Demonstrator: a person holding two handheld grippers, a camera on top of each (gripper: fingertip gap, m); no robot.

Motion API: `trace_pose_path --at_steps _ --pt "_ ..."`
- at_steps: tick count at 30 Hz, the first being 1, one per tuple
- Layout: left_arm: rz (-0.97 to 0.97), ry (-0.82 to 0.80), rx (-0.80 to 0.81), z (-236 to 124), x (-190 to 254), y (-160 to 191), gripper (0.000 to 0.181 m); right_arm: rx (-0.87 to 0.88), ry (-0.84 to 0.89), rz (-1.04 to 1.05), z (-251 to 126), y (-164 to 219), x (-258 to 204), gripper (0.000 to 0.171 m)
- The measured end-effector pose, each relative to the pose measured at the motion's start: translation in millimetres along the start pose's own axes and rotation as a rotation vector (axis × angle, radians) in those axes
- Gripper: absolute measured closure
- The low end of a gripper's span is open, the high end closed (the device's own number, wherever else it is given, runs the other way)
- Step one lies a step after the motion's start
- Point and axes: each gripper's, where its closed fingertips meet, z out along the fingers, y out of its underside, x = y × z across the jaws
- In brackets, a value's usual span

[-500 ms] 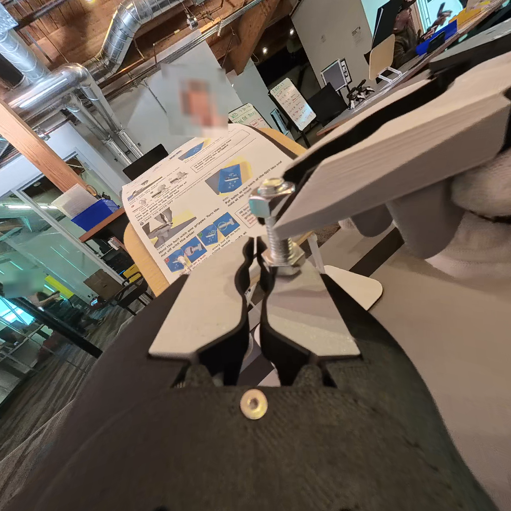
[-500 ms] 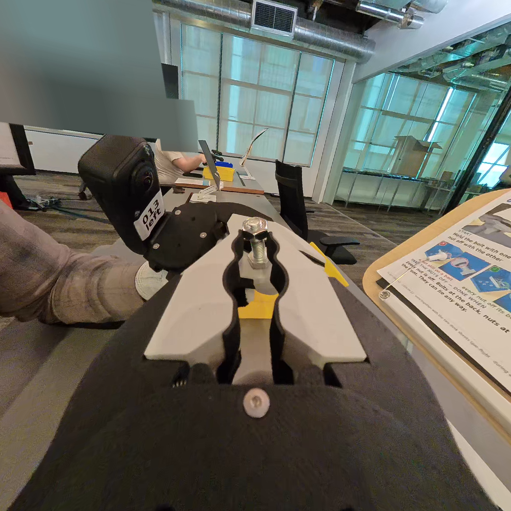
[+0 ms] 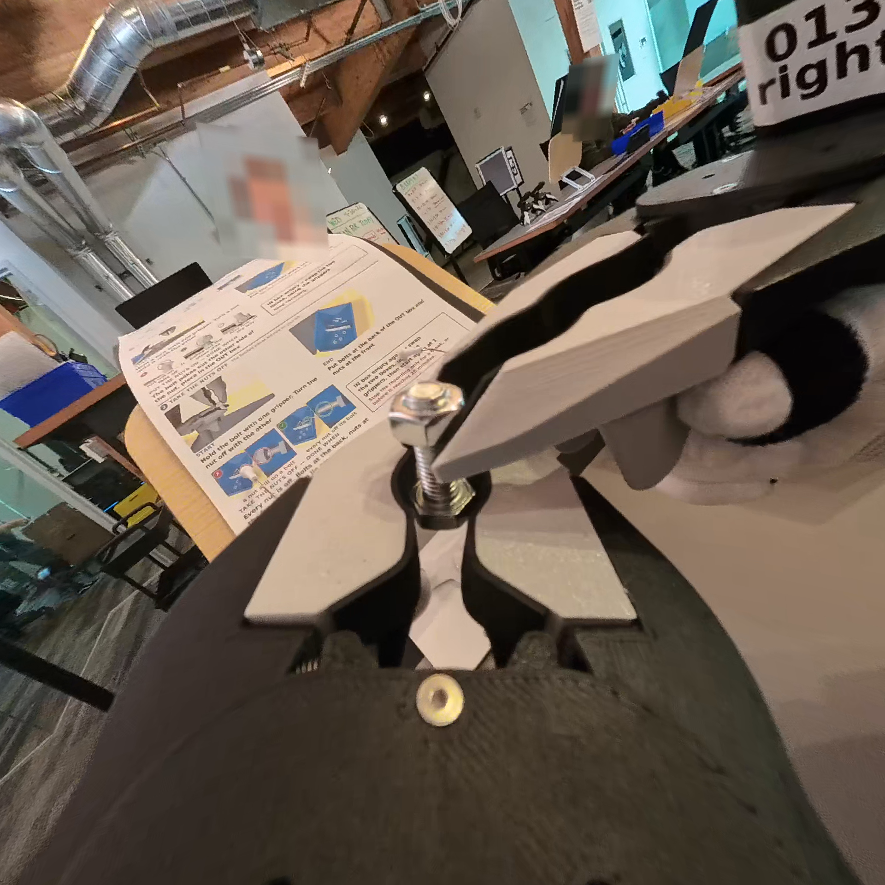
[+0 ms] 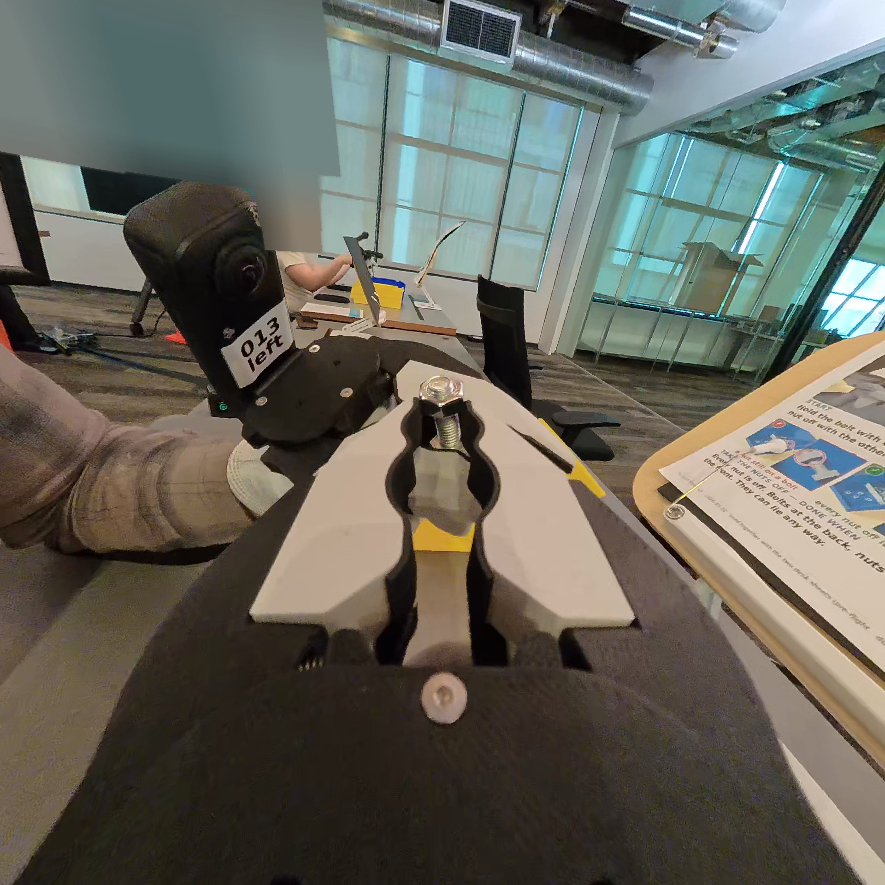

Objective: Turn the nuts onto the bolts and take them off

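Steel bolt (image 3: 433, 471) stands between my grippers: left gripper (image 3: 438, 503) clamps its head, right gripper (image 4: 438, 407) pinches the nut (image 3: 425, 415).

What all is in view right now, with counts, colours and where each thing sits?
bolt: one, silver, upright between the two grippers
nut: one, silver, at the bolt's top
instruction sheet: one, white with pictures, on a tan board behind
table: one, grey, underneath
yellow box: one, yellow, below the right gripper's fingers
office chair: one, black, beyond the table
left gripper: one, grey-and-black, shut on the bolt's lower end
right gripper: one, grey-and-black, shut on the nut
gloved hand: one, white, holding the right gripper
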Motion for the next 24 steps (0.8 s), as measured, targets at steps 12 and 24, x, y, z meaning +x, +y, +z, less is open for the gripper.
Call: trace_pose_path --at_steps 12,24 --pt "-0.001 0.006 0.019 -2 1 -6 0.168 0.126 -0.072 0.033 -4 -11 -8 0.157" --pt "-0.009 0.055 0.040 -4 6 -8 0.170 0.086 -0.067 -0.029 -6 -12 -11 0.156"
